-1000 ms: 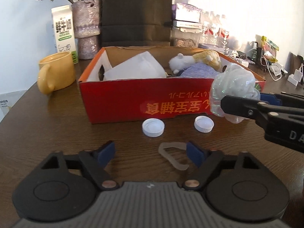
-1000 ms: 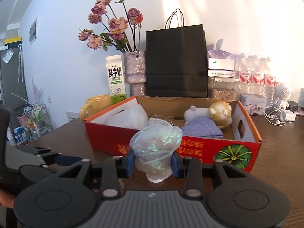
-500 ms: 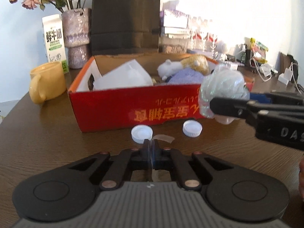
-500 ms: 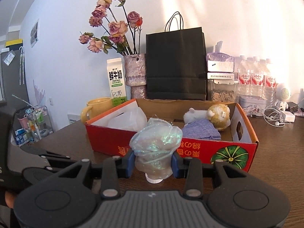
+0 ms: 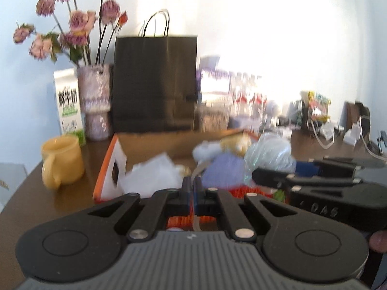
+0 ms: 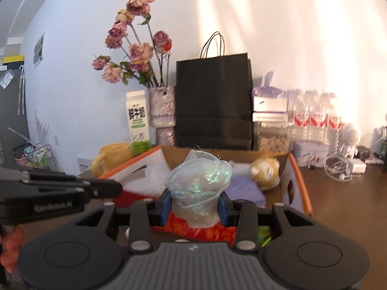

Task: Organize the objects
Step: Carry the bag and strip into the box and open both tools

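Right wrist view: we hold a crinkly bottle above the box.
Our right gripper point(image 6: 194, 209) squeezes the soft, light, slippery bottle point(image 6: 198, 188) at its middle, over the red box point(image 6: 298, 181). Our left gripper point(image 5: 192, 192) is pressed together, pinching a thin plastic strip point(image 5: 196, 220).

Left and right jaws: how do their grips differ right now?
The left gripper has its jaws shut nearly flat on a thin clear strip; the right gripper has its jaws apart around a bulky iridescent bag. The strip pokes up; the bag bulges above. Both are held above the red box.
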Demonstrator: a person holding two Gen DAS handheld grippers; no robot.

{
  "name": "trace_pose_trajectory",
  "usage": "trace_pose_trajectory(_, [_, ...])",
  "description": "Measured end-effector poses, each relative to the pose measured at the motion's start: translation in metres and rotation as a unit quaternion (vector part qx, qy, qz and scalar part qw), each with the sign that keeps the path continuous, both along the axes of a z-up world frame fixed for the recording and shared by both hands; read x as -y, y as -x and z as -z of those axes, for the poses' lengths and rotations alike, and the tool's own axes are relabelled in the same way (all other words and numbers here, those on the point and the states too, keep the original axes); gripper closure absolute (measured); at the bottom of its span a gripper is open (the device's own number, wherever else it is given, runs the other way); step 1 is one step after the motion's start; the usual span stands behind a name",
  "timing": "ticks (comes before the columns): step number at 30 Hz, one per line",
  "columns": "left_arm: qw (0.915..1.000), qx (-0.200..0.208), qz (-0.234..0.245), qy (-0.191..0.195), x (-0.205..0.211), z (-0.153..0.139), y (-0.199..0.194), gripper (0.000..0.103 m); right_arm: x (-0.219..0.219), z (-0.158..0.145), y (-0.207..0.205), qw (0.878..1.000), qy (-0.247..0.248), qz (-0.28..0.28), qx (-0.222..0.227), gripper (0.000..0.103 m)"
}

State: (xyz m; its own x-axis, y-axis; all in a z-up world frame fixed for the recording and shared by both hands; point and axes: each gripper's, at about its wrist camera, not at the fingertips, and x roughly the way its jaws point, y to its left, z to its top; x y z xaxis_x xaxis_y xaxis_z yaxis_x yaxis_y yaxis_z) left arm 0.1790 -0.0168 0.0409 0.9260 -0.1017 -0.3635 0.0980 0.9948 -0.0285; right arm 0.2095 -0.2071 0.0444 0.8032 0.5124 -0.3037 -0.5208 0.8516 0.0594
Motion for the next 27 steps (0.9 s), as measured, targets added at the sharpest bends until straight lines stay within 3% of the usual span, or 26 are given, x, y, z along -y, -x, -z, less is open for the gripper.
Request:
trace_pose_trajectory(9, [0.9997,0.024,0.0,0.0,0.014,-0.02,-0.053,0.1,-0.004,-0.009,-0.047,0.999,0.021,0.031,0.005,0.066])
trace_pose_trajectory(13, [0.9997,0.018,-0.012,-0.002,0.016,-0.015,-0.077,0.099,-0.009,-0.004,-0.069,0.999,0.032,0.04,-0.004,0.058])
trace_pose_trajectory(14, [0.9997,0.016,-0.019,-0.002,0.015,-0.013,-0.082,0.094,-0.01,-0.002,-0.074,0.998,0.035,0.044,-0.006,0.055])
trace_pose_trajectory(15, [0.9995,0.013,-0.028,-0.001,0.013,-0.011,-0.087,0.08,-0.012,0.0,-0.08,0.998,0.039,0.048,-0.012,0.04])
trace_pose_trajectory(16, [0.9994,0.01,-0.033,0.002,0.012,-0.009,-0.091,0.066,-0.014,0.002,-0.085,0.998,0.043,0.051,-0.019,0.016])
trace_pose_trajectory(18, [0.9989,0.011,-0.045,0.008,0.007,-0.006,-0.093,0.0,-0.014,0.007,-0.09,0.997,0.045,0.06,-0.024,0.0])
trace_pose_trajectory(20, [0.9975,0.023,-0.067,0.002,0.006,-0.004,-0.091,0.0,-0.013,0.01,-0.092,0.997,0.043,0.061,-0.025,0.0])
trace_pose_trajectory(27, [0.9969,0.006,-0.078,0.005,-0.002,0.0,-0.088,0.0,-0.008,0.011,-0.093,0.996,0.035,0.069,-0.031,0.0])
